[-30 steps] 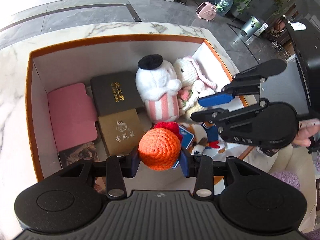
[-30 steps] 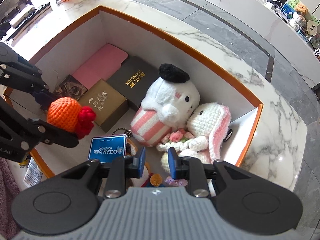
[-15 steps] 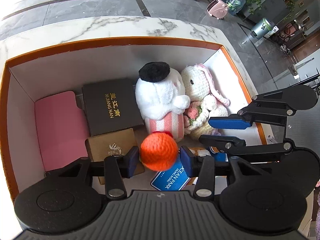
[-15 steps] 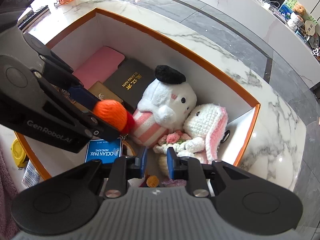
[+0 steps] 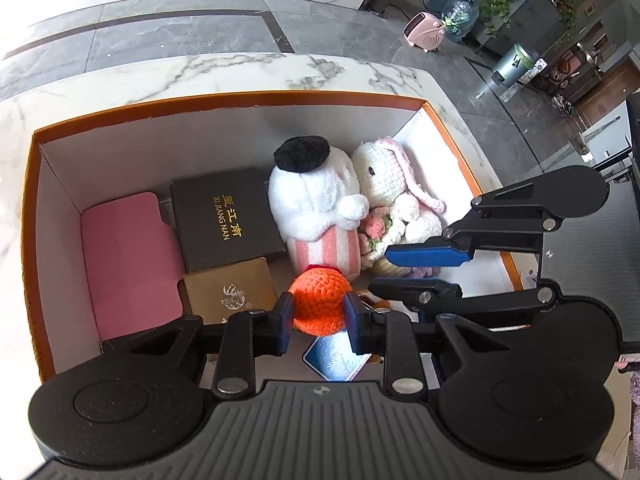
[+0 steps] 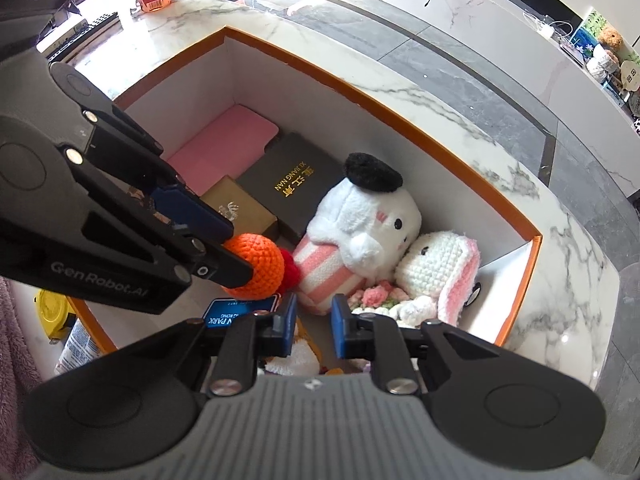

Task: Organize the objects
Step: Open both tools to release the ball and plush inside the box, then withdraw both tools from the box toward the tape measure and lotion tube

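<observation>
My left gripper (image 5: 319, 316) is shut on an orange crocheted ball (image 5: 320, 302) with a red tuft, held inside the orange-rimmed white box (image 5: 224, 101), low over its floor near the striped plush. The ball also shows in the right wrist view (image 6: 256, 266), with the left gripper (image 6: 236, 252) around it. My right gripper (image 6: 313, 326) is open with a narrow gap and empty, above the box's near side; it also shows in the left wrist view (image 5: 416, 270). A white plush with a black cap (image 5: 312, 196) and a crocheted bunny (image 5: 388, 184) sit at the right of the box.
In the box lie a pink case (image 5: 128, 260), a black box with gold lettering (image 5: 226, 220), a brown box (image 5: 232, 290) and a blue Ocean Park card (image 6: 236, 312). A small plush (image 6: 296, 360) lies under my right gripper. A yellow item (image 6: 52, 312) lies outside the box.
My left gripper has carried the orange ball forward and down into the box, towards the striped plush. The right gripper has kept its narrow gap and shifted slightly.
</observation>
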